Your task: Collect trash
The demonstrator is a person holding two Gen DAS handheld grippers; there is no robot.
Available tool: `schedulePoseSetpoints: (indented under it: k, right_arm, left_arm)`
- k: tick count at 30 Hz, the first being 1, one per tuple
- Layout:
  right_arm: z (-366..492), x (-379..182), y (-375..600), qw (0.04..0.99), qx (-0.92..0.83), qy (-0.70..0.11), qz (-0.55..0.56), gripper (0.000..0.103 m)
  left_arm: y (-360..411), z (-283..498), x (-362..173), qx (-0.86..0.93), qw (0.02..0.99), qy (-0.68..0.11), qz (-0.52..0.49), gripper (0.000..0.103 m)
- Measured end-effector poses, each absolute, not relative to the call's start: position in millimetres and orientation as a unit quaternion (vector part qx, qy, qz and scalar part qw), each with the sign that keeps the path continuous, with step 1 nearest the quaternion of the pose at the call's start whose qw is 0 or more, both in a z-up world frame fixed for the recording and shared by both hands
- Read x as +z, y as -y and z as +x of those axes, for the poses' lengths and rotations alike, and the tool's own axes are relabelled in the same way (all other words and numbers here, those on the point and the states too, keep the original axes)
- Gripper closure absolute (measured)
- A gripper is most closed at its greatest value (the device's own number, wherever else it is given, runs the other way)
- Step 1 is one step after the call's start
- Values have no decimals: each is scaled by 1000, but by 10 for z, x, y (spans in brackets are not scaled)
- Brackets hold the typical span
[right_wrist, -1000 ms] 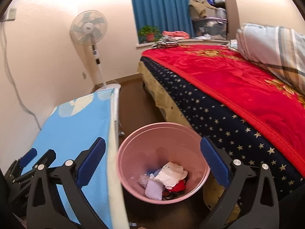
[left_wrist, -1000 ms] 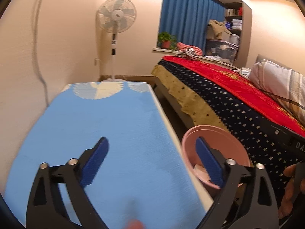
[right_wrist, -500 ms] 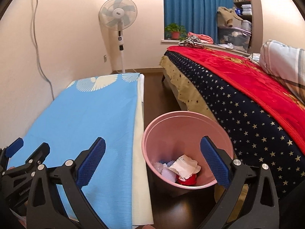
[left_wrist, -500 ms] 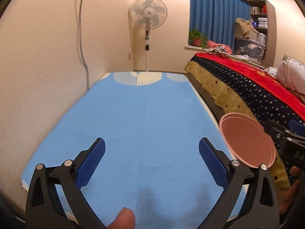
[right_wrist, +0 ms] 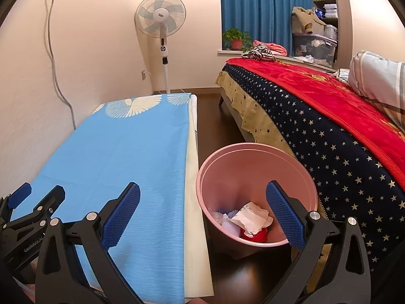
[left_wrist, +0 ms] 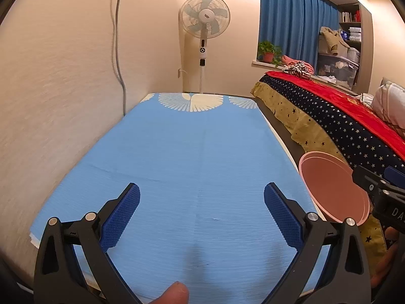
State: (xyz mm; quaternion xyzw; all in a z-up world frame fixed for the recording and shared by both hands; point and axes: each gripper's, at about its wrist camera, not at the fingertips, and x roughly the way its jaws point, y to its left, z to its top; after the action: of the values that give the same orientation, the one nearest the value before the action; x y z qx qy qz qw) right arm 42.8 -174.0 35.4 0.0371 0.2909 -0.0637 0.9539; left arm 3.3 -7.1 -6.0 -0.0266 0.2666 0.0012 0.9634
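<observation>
A pink trash bin (right_wrist: 255,172) stands on the dark floor between the blue-covered table (right_wrist: 121,157) and the bed. It holds crumpled white paper (right_wrist: 249,217), clear plastic and something red. My right gripper (right_wrist: 202,210) is open and empty, above the table's right edge and the bin. My left gripper (left_wrist: 201,210) is open and empty over the blue tablecloth (left_wrist: 192,157). The bin's rim (left_wrist: 331,185) shows at the right of the left wrist view, with the right gripper beside it. The left gripper also shows at the left edge of the right wrist view (right_wrist: 27,210).
A bed with a starry navy and red blanket (right_wrist: 329,116) runs along the right. A standing fan (right_wrist: 162,22) is at the far wall beyond the table. A wall with a cable (left_wrist: 119,50) borders the table's left side. A potted plant (right_wrist: 235,38) sits on the windowsill.
Both grippers have pulled back and swung left. The left view has turned from the bin onto the table. The right view now shows more table and the bin lower right.
</observation>
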Motion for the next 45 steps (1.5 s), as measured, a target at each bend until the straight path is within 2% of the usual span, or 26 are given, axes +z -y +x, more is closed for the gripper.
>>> schedulePoseSetpoints:
  k: [45]
  right_arm:
    - [405,316,1717,953,-61,-296,32,5]
  left_arm:
    - [51,8,-34,-4,964,-266,-27,8]
